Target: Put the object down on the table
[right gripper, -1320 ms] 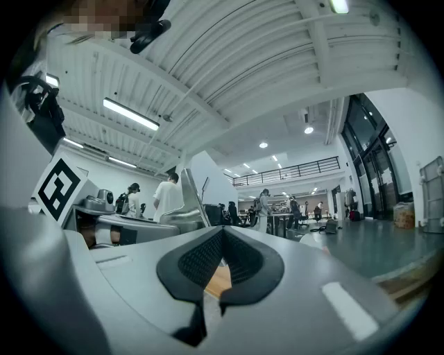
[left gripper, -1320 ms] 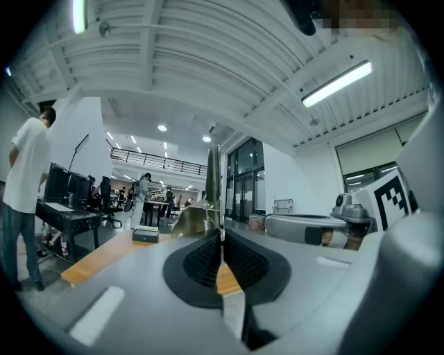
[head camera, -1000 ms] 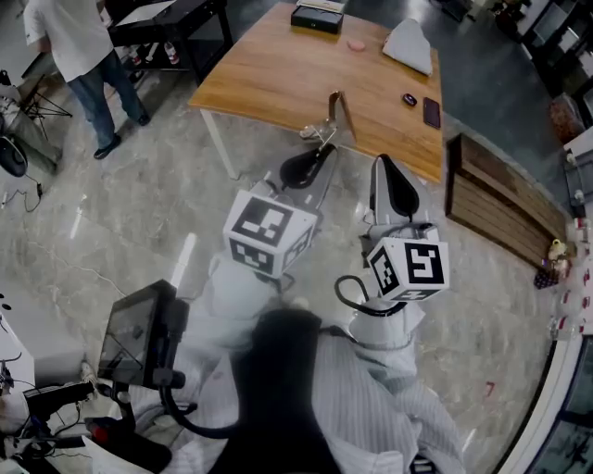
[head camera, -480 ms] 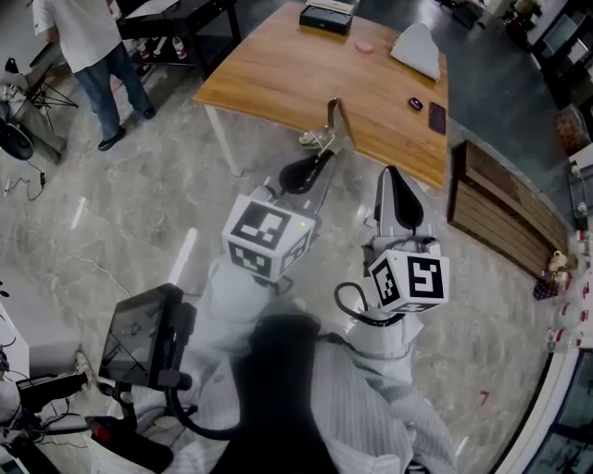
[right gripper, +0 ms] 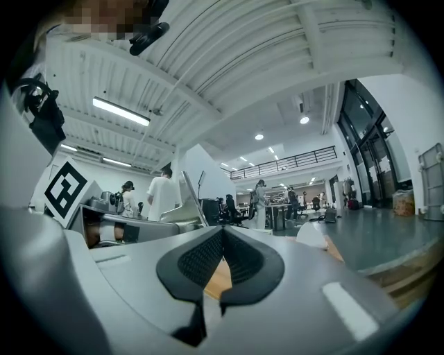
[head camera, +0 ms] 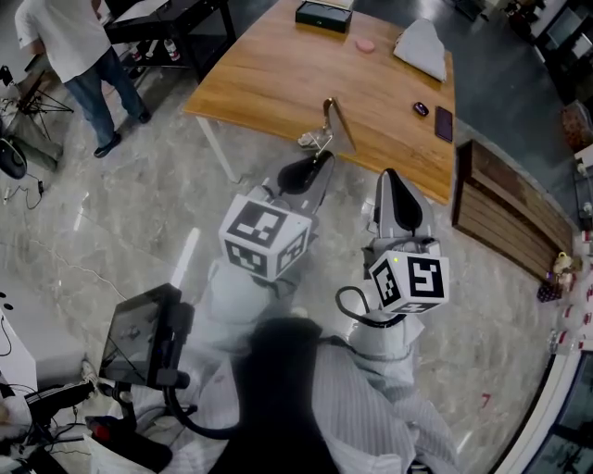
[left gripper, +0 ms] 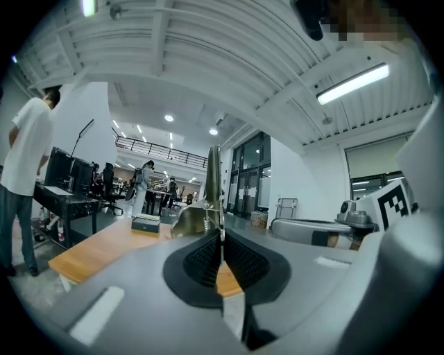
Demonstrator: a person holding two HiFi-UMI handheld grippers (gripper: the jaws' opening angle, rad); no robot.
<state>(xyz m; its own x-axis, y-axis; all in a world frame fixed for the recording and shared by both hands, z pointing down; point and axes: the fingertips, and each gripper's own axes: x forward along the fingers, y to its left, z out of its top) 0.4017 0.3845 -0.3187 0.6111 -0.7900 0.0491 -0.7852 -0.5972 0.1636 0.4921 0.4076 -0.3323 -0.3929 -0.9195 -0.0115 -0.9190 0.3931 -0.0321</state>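
Note:
My left gripper (head camera: 318, 159) is shut on a thin metal tool (head camera: 334, 125) with a flat blade and a small spring. The tool stands upright over the near edge of the wooden table (head camera: 269, 74). In the left gripper view the blade (left gripper: 214, 184) rises straight out from between the closed black pads (left gripper: 201, 260). My right gripper (head camera: 390, 178) hangs to the right of it above the floor, short of the table. Its jaws (right gripper: 222, 239) are pressed together with nothing between them. The tool's blade (right gripper: 188, 195) also shows at the left of the right gripper view.
On the table lie a black box (head camera: 323, 16), a pink disc (head camera: 365, 44), a pale folded sheet (head camera: 422, 46), a small dark object (head camera: 421, 108) and a phone (head camera: 444, 123). A person (head camera: 69, 46) stands at far left. A wooden pallet (head camera: 510, 213) lies at the right.
Little differs: the view has shifted slightly, and the tool stays held upright at the table's near edge. The person at far left has shifted position.

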